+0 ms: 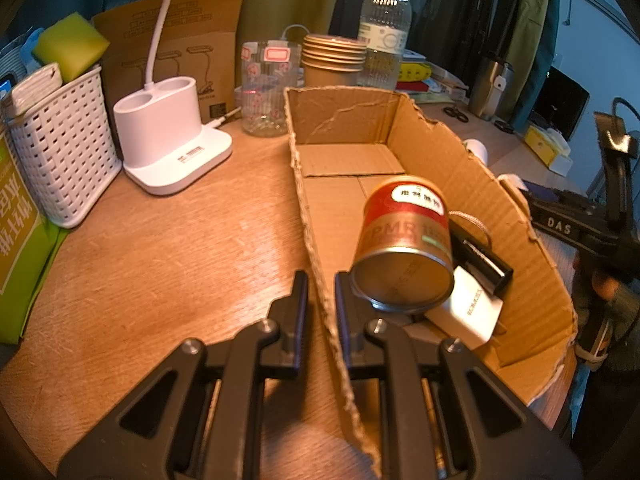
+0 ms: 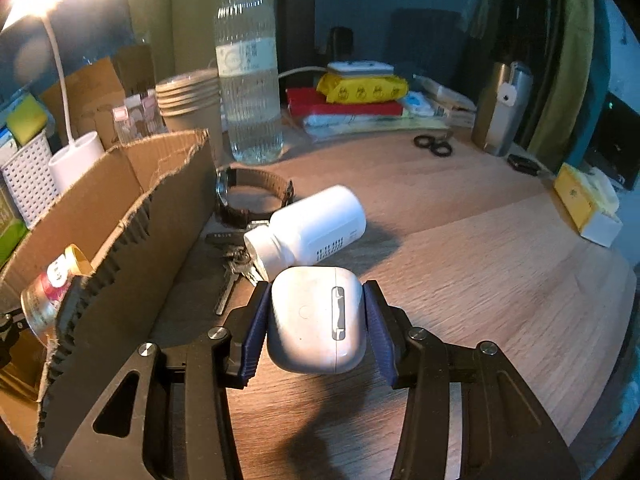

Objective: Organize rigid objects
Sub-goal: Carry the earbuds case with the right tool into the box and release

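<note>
White earbud case (image 2: 318,318) sits gripped in the right hand-held gripper (image 2: 316,320); box (image 2: 132,216) lies to its left, where the left hand-held gripper (image 1: 321,296) pinches the wall.

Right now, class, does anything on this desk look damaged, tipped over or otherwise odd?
Yes. The cardboard box has ragged, torn wall edges. Inside it, the red and gold tin can lies tilted against other items. Outside the box, the white pill bottle lies on its side across a bunch of keys.

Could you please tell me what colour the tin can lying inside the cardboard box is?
Red and gold tin can, clearest in the left wrist view.
</note>
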`<state>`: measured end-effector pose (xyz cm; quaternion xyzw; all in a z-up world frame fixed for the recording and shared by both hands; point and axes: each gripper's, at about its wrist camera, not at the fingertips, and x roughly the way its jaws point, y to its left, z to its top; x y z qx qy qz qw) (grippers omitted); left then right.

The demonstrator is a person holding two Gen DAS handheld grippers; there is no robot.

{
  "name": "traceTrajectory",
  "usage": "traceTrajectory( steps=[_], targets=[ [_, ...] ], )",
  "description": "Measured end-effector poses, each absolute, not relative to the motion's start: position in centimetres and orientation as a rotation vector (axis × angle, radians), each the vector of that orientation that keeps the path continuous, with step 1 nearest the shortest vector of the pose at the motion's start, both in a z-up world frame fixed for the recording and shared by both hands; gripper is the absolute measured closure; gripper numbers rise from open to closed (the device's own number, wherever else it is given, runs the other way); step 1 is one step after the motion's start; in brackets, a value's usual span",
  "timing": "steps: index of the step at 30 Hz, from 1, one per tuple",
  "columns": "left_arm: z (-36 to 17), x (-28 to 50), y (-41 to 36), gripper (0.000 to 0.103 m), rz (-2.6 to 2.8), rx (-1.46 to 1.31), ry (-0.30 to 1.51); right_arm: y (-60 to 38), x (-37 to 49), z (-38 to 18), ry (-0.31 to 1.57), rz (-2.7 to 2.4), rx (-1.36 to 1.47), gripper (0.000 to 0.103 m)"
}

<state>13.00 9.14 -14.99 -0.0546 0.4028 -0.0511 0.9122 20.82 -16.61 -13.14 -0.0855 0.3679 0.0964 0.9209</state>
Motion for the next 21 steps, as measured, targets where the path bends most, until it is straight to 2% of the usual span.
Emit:
traceTrajectory(
  steps=[21],
  targets=[
    [-15.0, 13.0, 9.1, 0.089, -0.105, -0.112, 0.83, -14.3, 17.8, -9.9, 0.623, 0.278, -0.185, 0.054]
  ],
)
